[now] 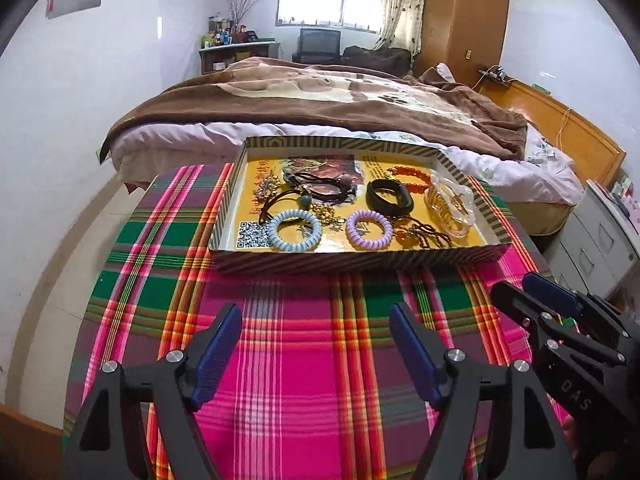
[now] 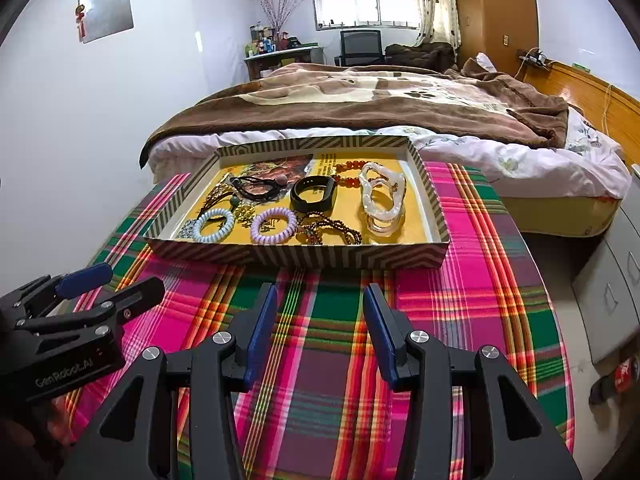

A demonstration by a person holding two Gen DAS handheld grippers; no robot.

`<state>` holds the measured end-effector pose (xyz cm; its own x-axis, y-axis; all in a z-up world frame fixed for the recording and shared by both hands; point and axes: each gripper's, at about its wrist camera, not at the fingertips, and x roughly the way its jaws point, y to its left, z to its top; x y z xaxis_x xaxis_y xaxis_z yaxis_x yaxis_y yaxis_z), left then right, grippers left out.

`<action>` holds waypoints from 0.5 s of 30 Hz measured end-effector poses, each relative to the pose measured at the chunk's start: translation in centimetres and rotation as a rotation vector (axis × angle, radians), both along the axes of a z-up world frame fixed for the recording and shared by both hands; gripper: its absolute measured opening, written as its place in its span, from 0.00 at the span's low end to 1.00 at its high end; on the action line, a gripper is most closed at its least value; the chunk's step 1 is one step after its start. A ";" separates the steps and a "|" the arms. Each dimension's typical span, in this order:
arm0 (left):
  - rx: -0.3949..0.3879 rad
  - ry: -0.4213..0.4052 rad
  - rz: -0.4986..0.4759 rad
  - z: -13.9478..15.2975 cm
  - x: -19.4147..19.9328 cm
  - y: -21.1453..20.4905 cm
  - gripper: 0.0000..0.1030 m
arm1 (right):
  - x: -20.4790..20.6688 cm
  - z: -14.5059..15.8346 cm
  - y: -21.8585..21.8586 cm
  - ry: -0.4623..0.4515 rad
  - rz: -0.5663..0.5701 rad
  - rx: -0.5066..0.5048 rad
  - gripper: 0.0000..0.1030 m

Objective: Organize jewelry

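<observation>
Right wrist view, QR code (image 2: 185,231) half-hidden, box (image 2: 296,258)

A tray (image 1: 472,254) sits on the desk (image 1: 300,360), at its far edge, with the bed (image 1: 320,96) directly behind it. Inside the tray, two coiled hair ties (image 1: 295,229) lie along the near wall, a wristband (image 1: 390,197) lies behind them, and a clear clip (image 1: 452,206) lies at the right.
</observation>
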<state>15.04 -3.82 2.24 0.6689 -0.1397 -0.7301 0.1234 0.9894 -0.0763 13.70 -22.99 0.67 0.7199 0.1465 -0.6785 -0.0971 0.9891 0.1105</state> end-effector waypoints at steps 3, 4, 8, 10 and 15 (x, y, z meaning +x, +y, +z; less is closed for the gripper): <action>0.007 -0.006 0.003 0.1 -0.6 0.0 0.74 | -0.3 0.0 -0.1 0.002 -0.005 0.006 0.44; 0.009 -0.008 0.003 0.1 -0.8 0.0 0.74 | -0.5 0.0 -0.1 0.002 -0.006 0.009 0.44; 0.018 -0.012 0.008 0.2 -1.3 -0.1 0.74 | -0.8 0.0 0.0 0.001 -0.007 0.012 0.44; 0.029 -0.018 0.015 0.2 -1.5 -0.1 0.79 | -0.9 0.0 -0.1 0.001 -0.007 0.011 0.44; 0.050 -0.022 0.026 0.2 -2.0 0.0 0.87 | -1.1 0.0 -0.1 -0.001 -0.006 0.013 0.44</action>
<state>13.07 -3.84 2.40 0.6878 -0.0854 -0.7209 0.0983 0.9949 -0.0241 12.63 -23.06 0.70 0.7212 0.1510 -0.6761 -0.0911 0.9882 0.1235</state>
